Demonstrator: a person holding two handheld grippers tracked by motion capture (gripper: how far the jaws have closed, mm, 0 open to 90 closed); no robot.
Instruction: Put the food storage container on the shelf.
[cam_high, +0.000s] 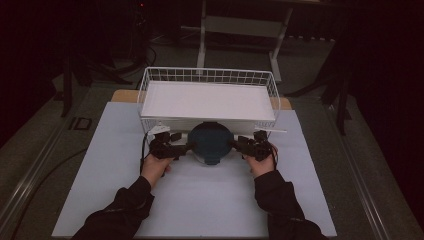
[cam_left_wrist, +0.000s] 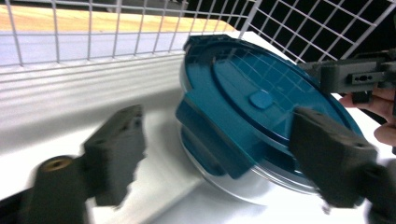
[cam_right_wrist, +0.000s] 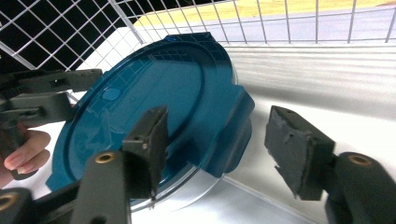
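**Entry: round container with teal lid, flanked by both grippers at the basket front**

Item 1, the round container (cam_high: 211, 142). It sits on the white table (cam_high: 100, 165), just in front of the wire basket (cam_high: 150, 80), near enough that its far edge seems to touch the basket's front. A teal lid (cam_left_wrist: 261, 93) with side latch flaps covers a clear bowl. In both gripper views the lid looks slanted; we cannot tell whether the container is really tipped or the cameras only make it seem so.

Item 2, the left gripper (cam_high: 181, 148). We hold it at the container's left side, aimed at a latch flap. In the left gripper view its jaws stand apart: one pad hangs clear over the table, the other shows in front of the lid's rim, neither pressing. We record it as open, holding nothing.

Item 3, the right gripper (cam_high: 237, 144). It mirrors the left from the opposite side. In the right gripper view the right-hand latch flap lies between the two parted pads, with a plain gap on one side. Open, gripping nothing.

Item 4, the wire basket. White liner inside, no contents that we can make out.

Note on arrangement: we judge that the symmetric hold suits either working the two latches or steadying the container from both sides; parted jaws suggest a release or a fresh approach.
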